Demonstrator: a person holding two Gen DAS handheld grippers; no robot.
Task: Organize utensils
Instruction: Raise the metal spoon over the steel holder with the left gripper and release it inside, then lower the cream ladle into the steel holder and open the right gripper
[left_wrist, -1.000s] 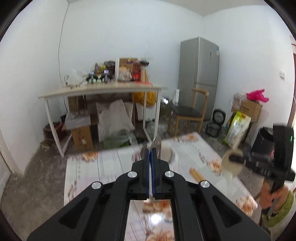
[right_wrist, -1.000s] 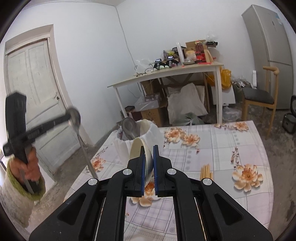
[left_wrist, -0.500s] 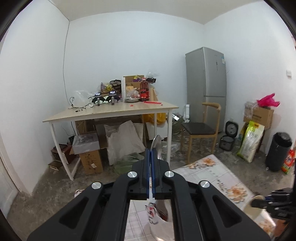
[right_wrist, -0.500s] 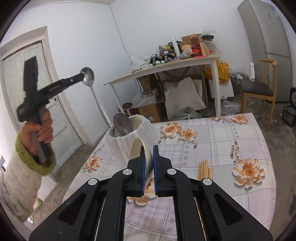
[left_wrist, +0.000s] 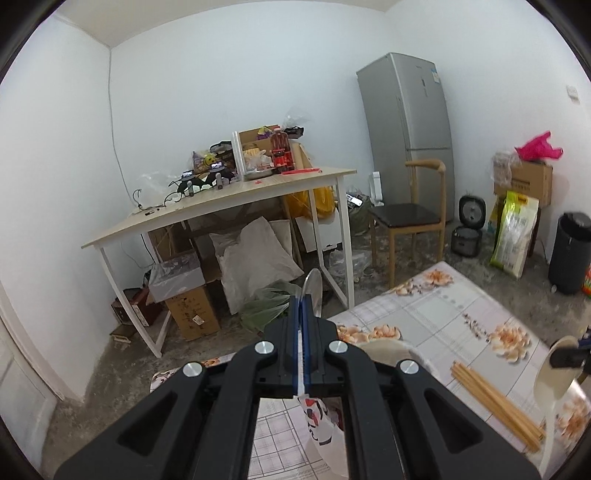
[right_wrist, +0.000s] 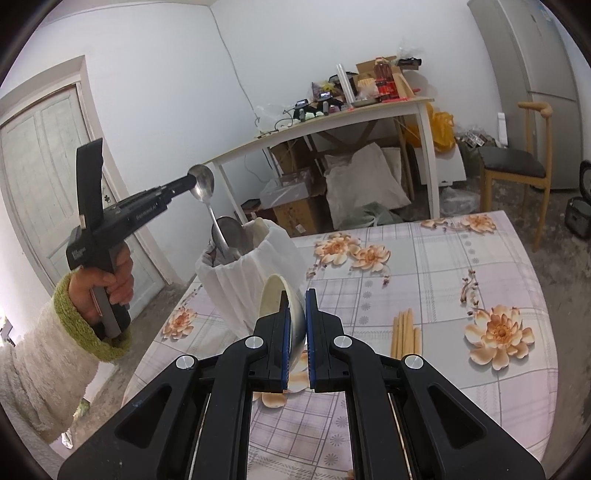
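Left gripper (right_wrist: 190, 181) clamps metal spoon (right_wrist: 208, 199) by its bowl, handle dipping into white holder (right_wrist: 251, 280) on bench (right_wrist: 424, 258). Lower straight, then release. Right gripper (right_wrist: 295, 328) pinches ceramic spoon (right_wrist: 277, 299); hold it clear.

Your steel spoon (right_wrist: 205, 184) hangs handle-down over the white holder (right_wrist: 251, 277); chopsticks (right_wrist: 404, 332) lie flat beside it.

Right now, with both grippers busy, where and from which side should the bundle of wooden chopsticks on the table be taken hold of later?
Grip the chopsticks near the middle of the bundle, coming from above with the fingers closing across their width. They lie flat and side by side on the tablecloth, so a sideways approach would probably scatter them.
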